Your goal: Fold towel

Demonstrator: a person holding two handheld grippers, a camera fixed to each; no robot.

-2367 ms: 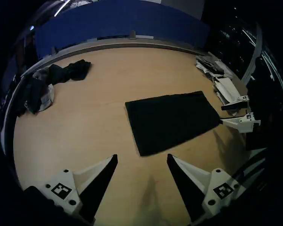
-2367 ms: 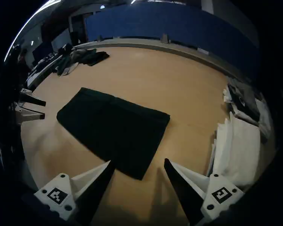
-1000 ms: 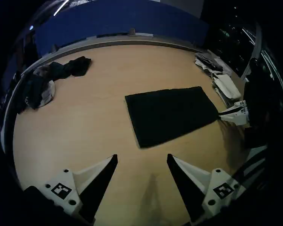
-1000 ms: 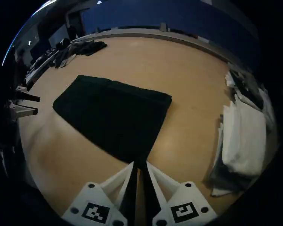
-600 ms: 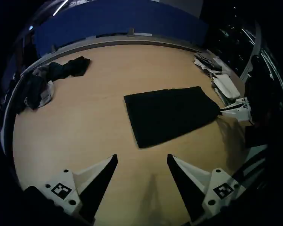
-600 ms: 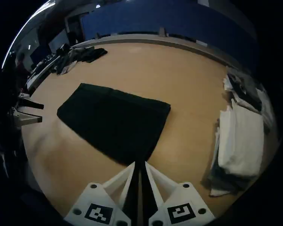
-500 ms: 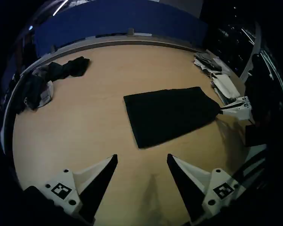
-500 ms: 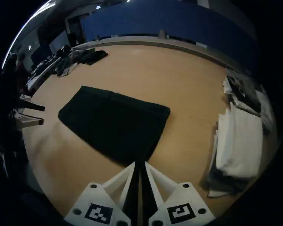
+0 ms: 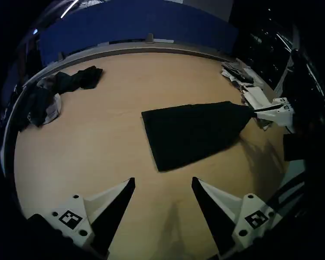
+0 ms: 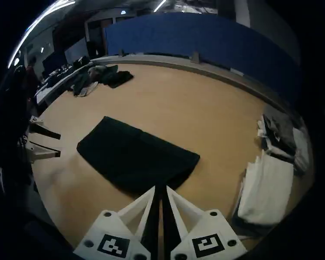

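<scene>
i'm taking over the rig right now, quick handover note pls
Left gripper: open, holds nothing, hovers over the table short of the dark towel.
Right gripper: shut on one corner of the towel; that corner is raised off the table and the rest lies flat.
Done: one corner gripped and lifted.
Left: carry that corner across to make the fold, probably with the left gripper on another corner, then release.
Nearby: white folded stack, pile of dark clothes.
</scene>
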